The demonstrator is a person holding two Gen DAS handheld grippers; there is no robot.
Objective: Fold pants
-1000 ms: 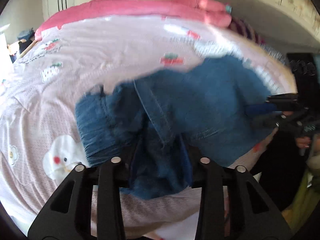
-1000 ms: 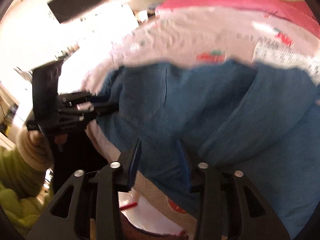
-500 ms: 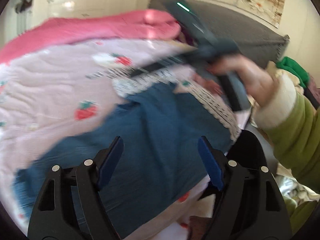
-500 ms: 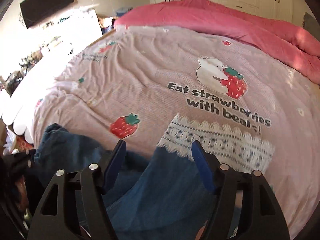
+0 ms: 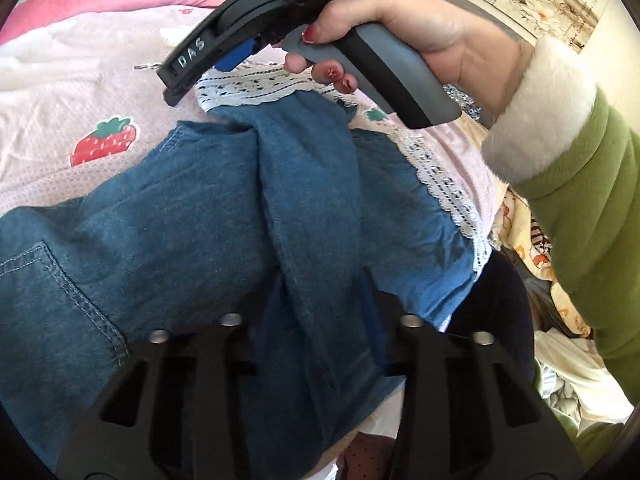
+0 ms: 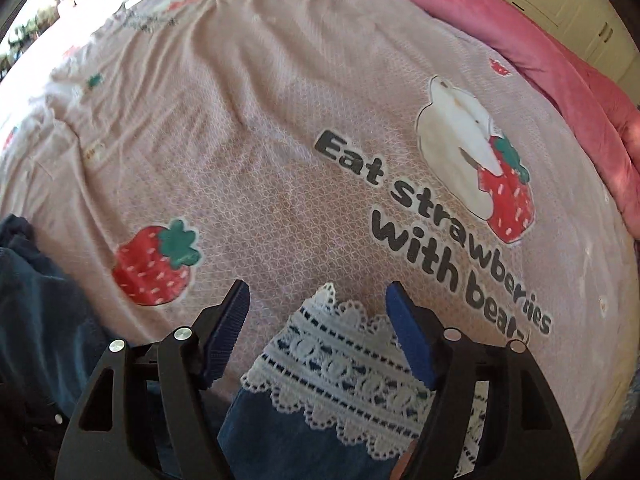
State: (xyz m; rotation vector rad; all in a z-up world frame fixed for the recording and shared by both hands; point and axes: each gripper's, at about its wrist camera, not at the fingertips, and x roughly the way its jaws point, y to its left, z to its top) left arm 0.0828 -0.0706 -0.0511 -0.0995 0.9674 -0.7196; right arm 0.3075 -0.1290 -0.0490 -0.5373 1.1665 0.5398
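Blue denim pants [image 5: 200, 232] with a white lace hem [image 5: 440, 184] lie bunched on a pink strawberry-print bedspread [image 5: 80, 92]. My left gripper [image 5: 320, 300] is shut on a ridge of the denim that runs between its fingers. My right gripper [image 6: 318, 304] is open, its blue pads either side of the lace hem [image 6: 340, 364], just above it; it also shows in the left wrist view [image 5: 224, 60], held by a hand over the far hem. Denim lies at the left edge of the right wrist view [image 6: 36, 304].
A pink quilt [image 6: 560, 80] lies across the far side of the bed. The bed's edge is at the right in the left wrist view, with bedding and clothes [image 5: 560, 380] below it. White cupboards [image 6: 580, 8] stand behind.
My left gripper was shut on the denim, opened, then closed on a ridge of it. My right gripper opened, let go of the denim and moved over the lace hem.
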